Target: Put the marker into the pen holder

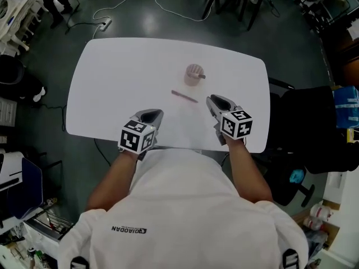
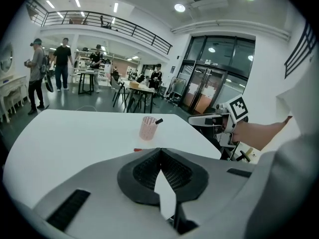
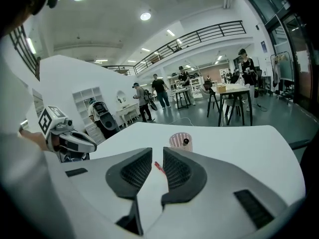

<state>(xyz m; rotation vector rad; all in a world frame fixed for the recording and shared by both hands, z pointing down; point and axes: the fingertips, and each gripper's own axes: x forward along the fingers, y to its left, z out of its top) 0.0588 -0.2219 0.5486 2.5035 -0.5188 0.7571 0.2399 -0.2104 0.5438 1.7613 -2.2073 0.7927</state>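
Our white shirt fills the foot of the head view, and from it both bare forearms reach forward to the near edge of a white table. We hold the left claw low over that edge, pointing toward the table's middle. The right claw sits a little farther forward and angles inward.

Between the right claw and the pen holder, nearer the holder, lies the marker, flat on the table and touching neither. From above it reads as a thin pinkish stick set at a slant.

Only the gripper views settle how the claws stand. The left gripper view shows its two ribbed pads meeting at their tips, pressed together on nothing, with just the red end of the marker showing above the jaw's edge. The right gripper view shows its pads spread by a narrow gap. Through that gap we see the marker's red length lying on the table ahead, not gripped.

Both low views also show what the overhead one flattens. The pen holder is a pink perforated cup standing upright, with a dark-tipped item leaning out of it. Behind it, people stand in a bright hall with a railed balcony.
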